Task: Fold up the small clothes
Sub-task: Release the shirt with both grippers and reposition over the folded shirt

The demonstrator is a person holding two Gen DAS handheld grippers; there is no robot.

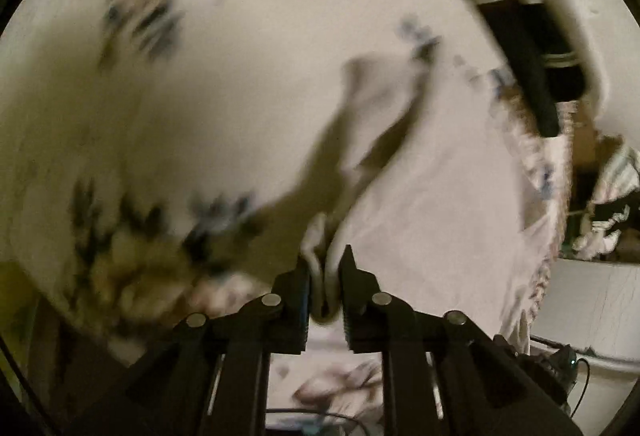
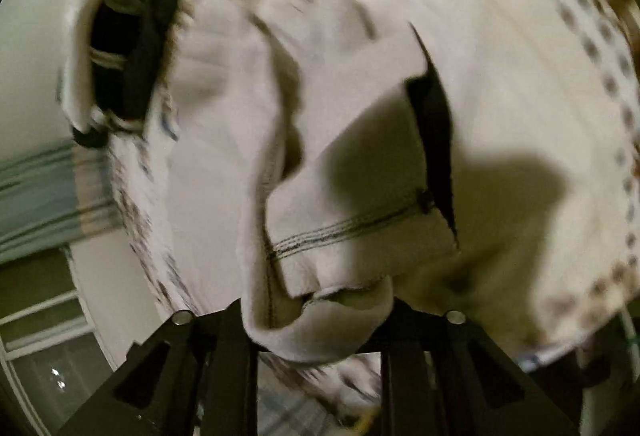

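in the left wrist view, the left gripper sits at the bottom centre, its two black jaws drawn close together and clenched on a bunched fold of a small white garment. the garment stretches away from the jaws and up across the middle of the frame, lifted above a white tablecloth printed with dark blue and brown floral patches. everything here is smeared by motion blur, so the print is hard to make out. at the upper right, the other black gripper is seen from outside, near the far end of the garment and close to the tablecloth's fringed edge. beyond that edge lies a heap of clothes, dim and indistinct. in the right wrist view, the right gripper is at the bottom centre, and the white garment drapes over its fingers, hiding the tips; it seems to be grasping the cloth, though the jaws themselves cannot be seen. a dark stitched seam runs across the garment, ending beside a dark slit in the cloth. the garment rises toward the upper left, where the left gripper appears in black. behind it spreads the tablecloth, with a dotted border curving along its right edge.
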